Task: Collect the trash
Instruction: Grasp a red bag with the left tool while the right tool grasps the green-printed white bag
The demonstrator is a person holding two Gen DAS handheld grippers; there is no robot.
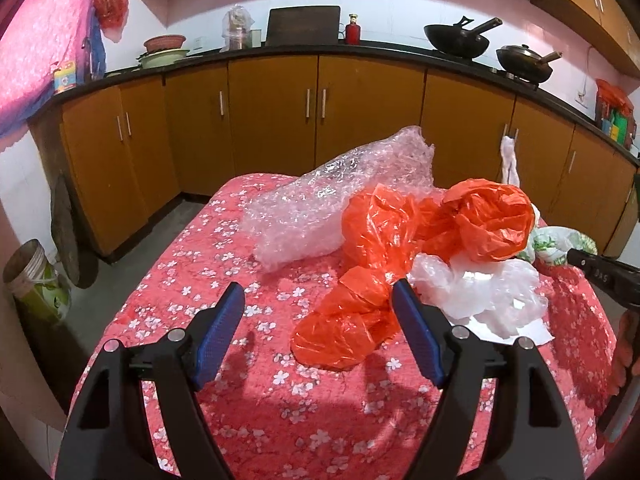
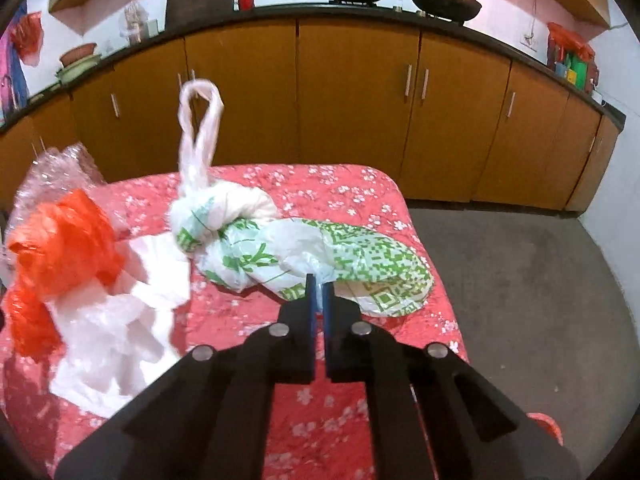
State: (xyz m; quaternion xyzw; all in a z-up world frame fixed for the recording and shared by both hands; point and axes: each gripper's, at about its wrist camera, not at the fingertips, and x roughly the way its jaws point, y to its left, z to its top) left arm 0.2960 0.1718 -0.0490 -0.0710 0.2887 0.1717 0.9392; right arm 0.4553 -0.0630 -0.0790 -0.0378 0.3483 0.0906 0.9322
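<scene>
Right gripper (image 2: 319, 286) nearest cam, jaws pinched shut on green-printed white plastic bag (image 2: 304, 248) just ahead. Left gripper (image 1: 318, 300) wide open, empty, orange plastic bag (image 1: 352, 320) between its fingers. Step: grabbing trash; next likely lift bag, close left.

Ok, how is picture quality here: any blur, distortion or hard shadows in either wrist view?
Left wrist view: sharp; fisheye bends the counter into an arc; the open left gripper throws hard shadows on the red floral cloth. Right wrist view: softer, the orange bag and bubble wrap at left are smeared, and the corners go dark.
</scene>
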